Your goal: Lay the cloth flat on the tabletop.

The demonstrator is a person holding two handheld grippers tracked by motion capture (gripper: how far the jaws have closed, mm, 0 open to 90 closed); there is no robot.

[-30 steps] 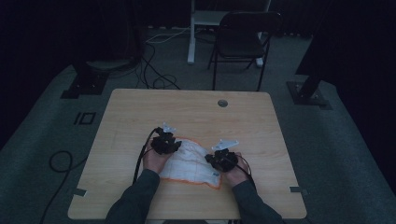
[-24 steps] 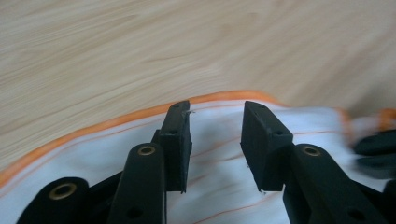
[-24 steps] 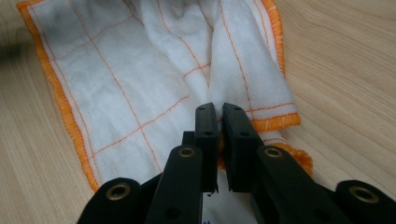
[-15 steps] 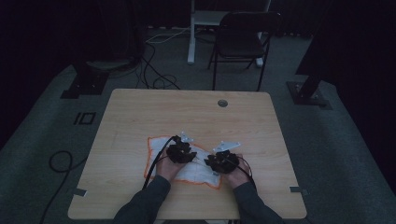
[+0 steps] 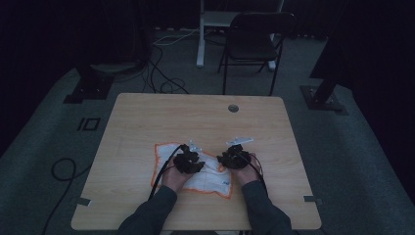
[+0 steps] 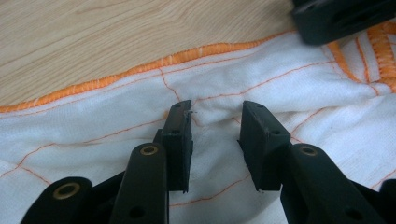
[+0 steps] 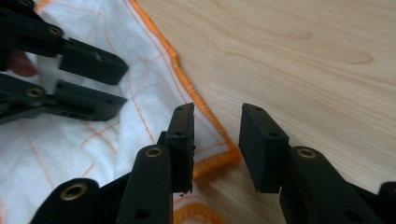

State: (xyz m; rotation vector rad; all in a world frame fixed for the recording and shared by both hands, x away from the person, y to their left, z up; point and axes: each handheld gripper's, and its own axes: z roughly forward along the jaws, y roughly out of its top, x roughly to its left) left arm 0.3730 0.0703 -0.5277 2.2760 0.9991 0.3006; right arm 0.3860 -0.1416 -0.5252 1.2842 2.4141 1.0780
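Note:
A white cloth [image 5: 208, 176] with orange stitched edges lies flat on the wooden table [image 5: 147, 122], near the front. My left gripper [image 5: 194, 147] rests over the cloth's middle. In the left gripper view its jaws [image 6: 215, 109] stand apart with a slight pucker of cloth [image 6: 93, 135] beneath the gap, and the pads do not press it. My right gripper [image 5: 240, 142] is at the cloth's right edge. Its jaws [image 7: 217, 112] have just been opening, and the cloth's orange corner [image 7: 219, 156] lies loose below them. The left gripper's fingers [image 7: 93, 63] show close by on the cloth.
A round cable hole [image 5: 233, 108] sits near the table's far edge. Behind the table stand a dark folding chair [image 5: 254, 41] and a white desk leg [image 5: 200, 39]. Cables [image 5: 166, 85] run over the floor at the left. Bare wood surrounds the cloth.
My left hand has moved right and nearer the person, onto the cloth, baring its left corner. The right hand has shifted slightly at the cloth's right edge.

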